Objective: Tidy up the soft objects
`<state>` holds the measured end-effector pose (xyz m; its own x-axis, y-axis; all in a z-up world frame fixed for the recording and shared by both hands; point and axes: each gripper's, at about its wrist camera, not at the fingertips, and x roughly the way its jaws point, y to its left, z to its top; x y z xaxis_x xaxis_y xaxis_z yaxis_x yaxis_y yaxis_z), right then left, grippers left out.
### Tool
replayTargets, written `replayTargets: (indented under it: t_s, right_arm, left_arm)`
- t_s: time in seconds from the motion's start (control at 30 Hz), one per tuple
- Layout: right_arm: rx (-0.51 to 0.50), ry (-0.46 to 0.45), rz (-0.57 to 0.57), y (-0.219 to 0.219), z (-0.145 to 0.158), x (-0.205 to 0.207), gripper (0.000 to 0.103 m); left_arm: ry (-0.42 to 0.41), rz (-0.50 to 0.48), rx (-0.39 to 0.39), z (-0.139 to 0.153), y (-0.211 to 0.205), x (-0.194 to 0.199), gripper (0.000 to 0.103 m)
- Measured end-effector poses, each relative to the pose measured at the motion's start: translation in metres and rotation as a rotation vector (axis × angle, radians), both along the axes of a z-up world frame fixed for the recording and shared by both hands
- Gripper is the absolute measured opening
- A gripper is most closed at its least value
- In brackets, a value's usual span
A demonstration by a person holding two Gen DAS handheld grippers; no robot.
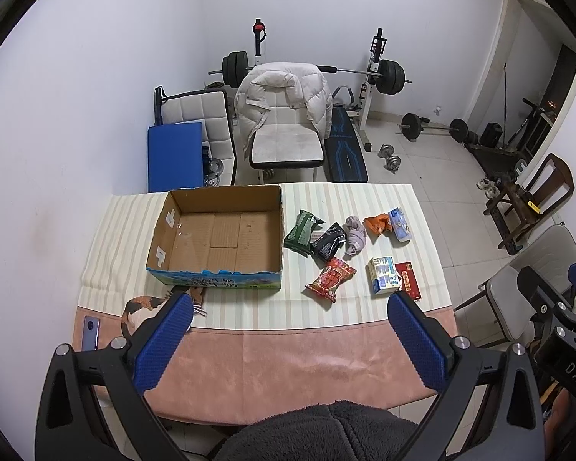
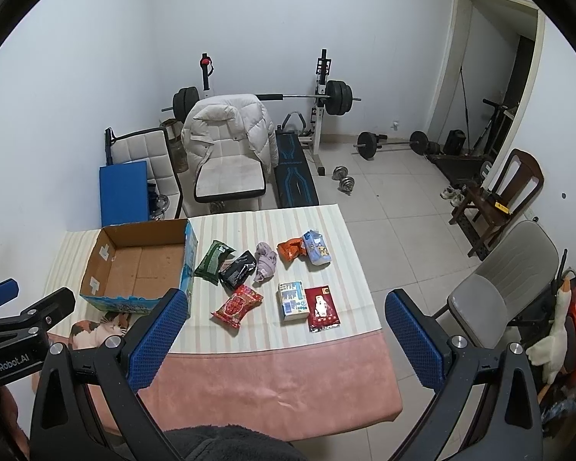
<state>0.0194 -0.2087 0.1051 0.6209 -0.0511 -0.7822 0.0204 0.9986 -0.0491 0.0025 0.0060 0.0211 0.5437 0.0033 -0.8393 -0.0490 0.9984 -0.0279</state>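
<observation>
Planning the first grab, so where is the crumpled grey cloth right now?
In both views the crumpled grey cloth lies on the striped tablecloth, right of the cardboard box, between the black packet and the orange packet.

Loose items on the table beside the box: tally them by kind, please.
Packets: 7 (green, black, red, orange, light blue, white-blue, dark red)
Cloth bundle: 1
Total: 8
</observation>
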Motion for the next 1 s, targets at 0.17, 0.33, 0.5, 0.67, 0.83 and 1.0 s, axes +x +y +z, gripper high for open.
replayTargets:
  t_s: [0.17,0.33,0.5,0.67,0.83,1.0]
  right_arm:
    - [-0.007,-0.005,-0.002,0.002,0.001,0.003,0.103]
    - [-0.001,-0.006,0.0,0.001,0.001,0.001,0.103]
    - [-0.002,-0.007,0.0,0.004,0.007,0.011,0.103]
    - [0.003,-0.008,0.004,0.007,0.01,0.014,0.103]
    - [0.025,0.002,0.006,0.006,0.0,0.016,0.103]
    - [0.096,0.078,-0.01,-0.014,-0.039,0.048,0.103]
  left_arm:
    - [-0.001,-0.002,0.002,0.0,-0.001,0.0,0.103]
    - [-0.003,0.0,0.002,-0.001,-0.001,-0.001,0.103]
    - [-0.009,-0.003,0.005,0.002,-0.001,0.0,0.103]
    - [-0.01,-0.004,0.004,0.001,-0.001,-0.001,0.103]
    - [-0.009,-0.017,0.0,-0.005,0.0,0.006,0.103]
    - [0.016,-0.069,0.094,-0.04,-0.011,0.059,0.103]
